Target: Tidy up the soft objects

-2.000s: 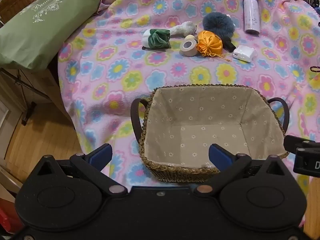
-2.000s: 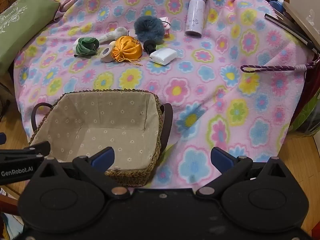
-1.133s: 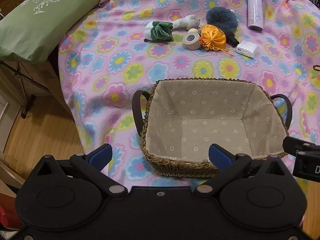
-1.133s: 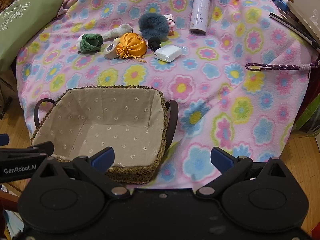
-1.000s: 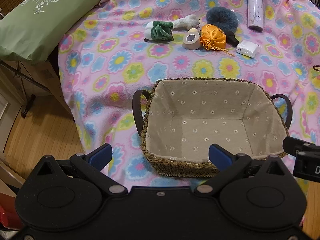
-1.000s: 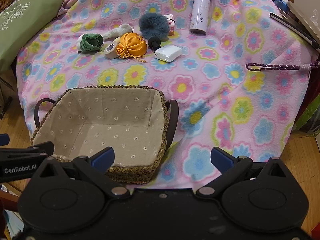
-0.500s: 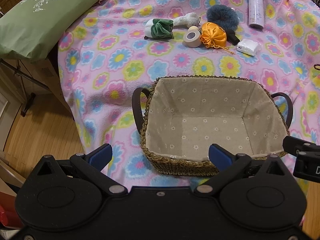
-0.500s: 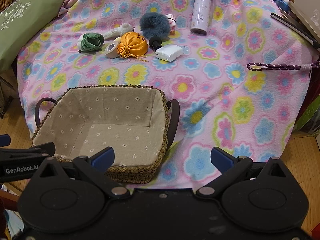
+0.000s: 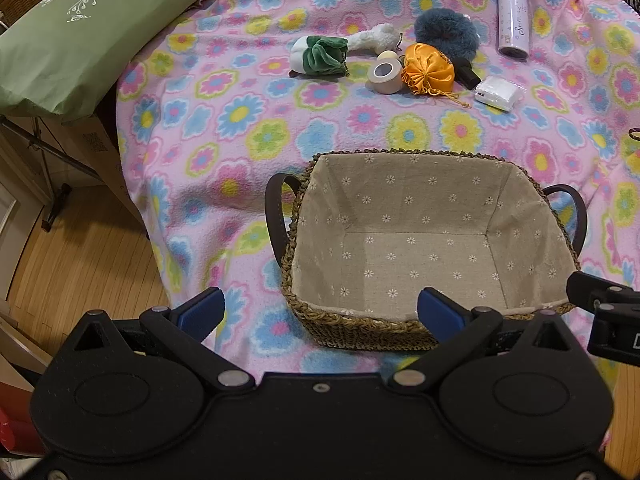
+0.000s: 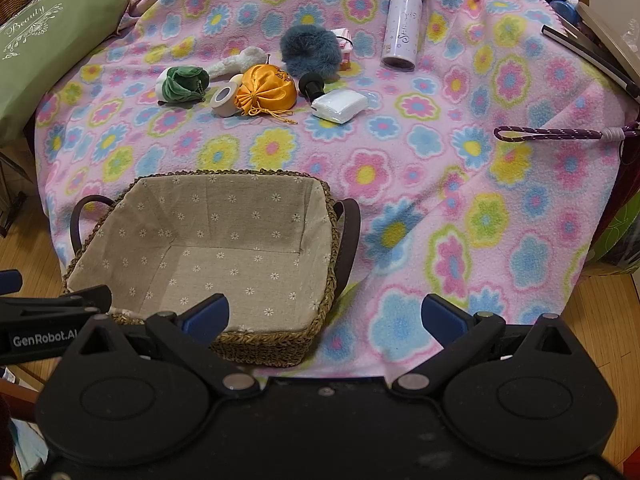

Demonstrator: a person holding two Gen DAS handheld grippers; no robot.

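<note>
The soft things look light and yielding, so none should need a hard squeeze. The orange satin drawstring pouch [image 10: 266,89] is probably slippery; its gathered neck, where the cords come out at the front, looks like the surest place to pinch. The green-and-white plush vegetable [image 10: 181,85] should compress easily, and its ruffled green leaves offer a fold to catch. The white plush toy [image 10: 240,61] behind it is long and floppy, best taken at mid-length. The blue-grey fluffy pompom [image 10: 311,52] appears to sit on a black handle [image 10: 312,85]; the fur will give way, so the handle may be the firmer hold.

All of these lie in a loose cluster at the far side of the flowered fleece blanket [image 10: 460,184], with a roll of tape [image 10: 224,100] touching the pouch, a white tissue packet [image 10: 339,105] just beside the handle and a lilac bottle [image 10: 402,26] standing further right; those are not plainly soft goods.

The woven basket [image 10: 276,344], lined with daisy-print cloth, sits empty at the near edge, well apart from the cluster.

The left hand-held gripper [image 9: 320,310] hovers over the basket's near left corner, blue pads wide apart and empty. The right hand-held gripper [image 10: 325,316] hangs off the basket's right end, likewise spread and holding nothing.
</note>
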